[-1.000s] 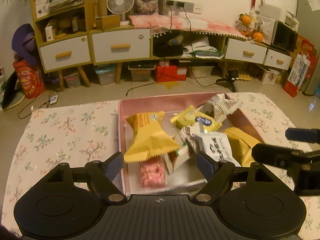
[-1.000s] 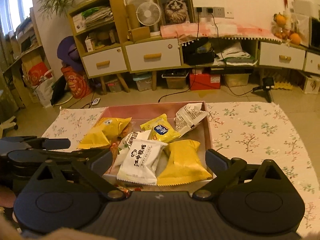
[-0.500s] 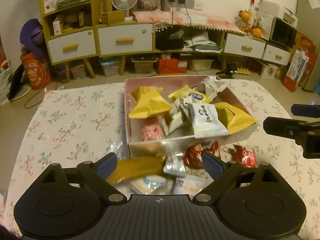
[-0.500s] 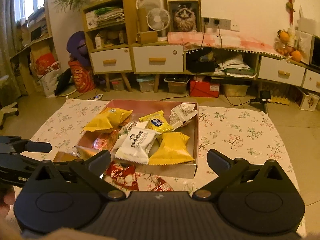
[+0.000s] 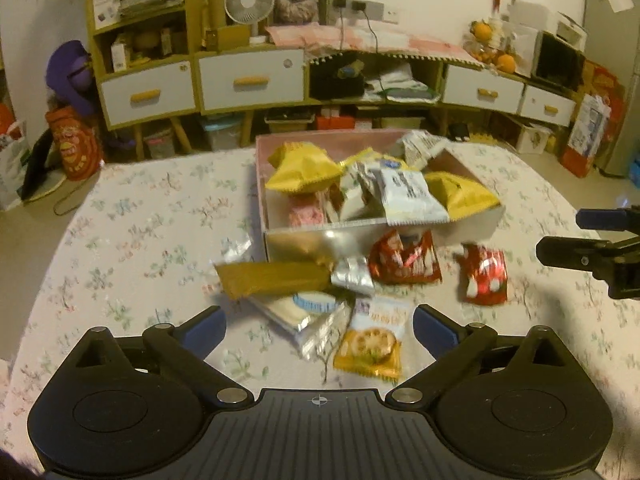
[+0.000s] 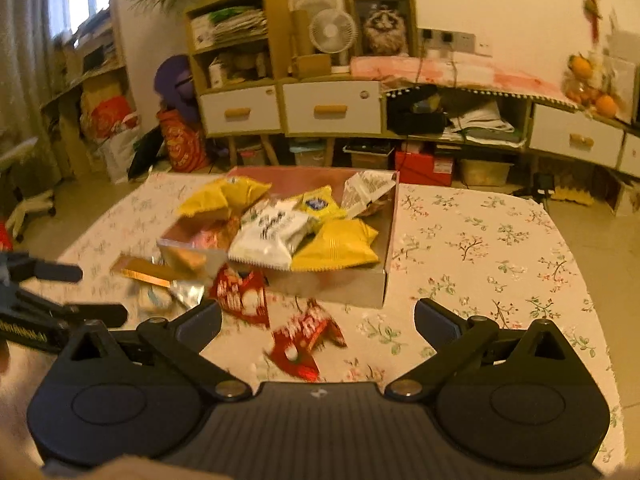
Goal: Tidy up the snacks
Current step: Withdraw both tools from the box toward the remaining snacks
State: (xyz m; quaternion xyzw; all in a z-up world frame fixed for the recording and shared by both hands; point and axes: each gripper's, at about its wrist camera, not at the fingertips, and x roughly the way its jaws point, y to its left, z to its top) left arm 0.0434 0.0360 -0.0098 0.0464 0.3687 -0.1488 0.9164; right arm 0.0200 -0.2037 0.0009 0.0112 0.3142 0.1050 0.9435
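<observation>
Two red packets [image 5: 404, 258] outside box [image 5: 472, 230]

Motion blur smears the print on the red packets [image 6: 298, 340]; piled snacks hide the box [image 5: 472, 227] floor

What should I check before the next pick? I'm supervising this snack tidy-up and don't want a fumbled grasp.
1. Left gripper open with nothing between its fingers: ok; its jaws have just been opening.
2. Right gripper open and empty: ok.
3. Loose snacks within reach in front of the box: ok; red packet lies flat on the tablecloth.
4. Orange cracker packet free to lift: not ok, its left edge overlaps the silver-edged packet.
5. Room left in the box: not ok, packets are piled to the rim.
6. Grippers clear of each other: ok.
</observation>
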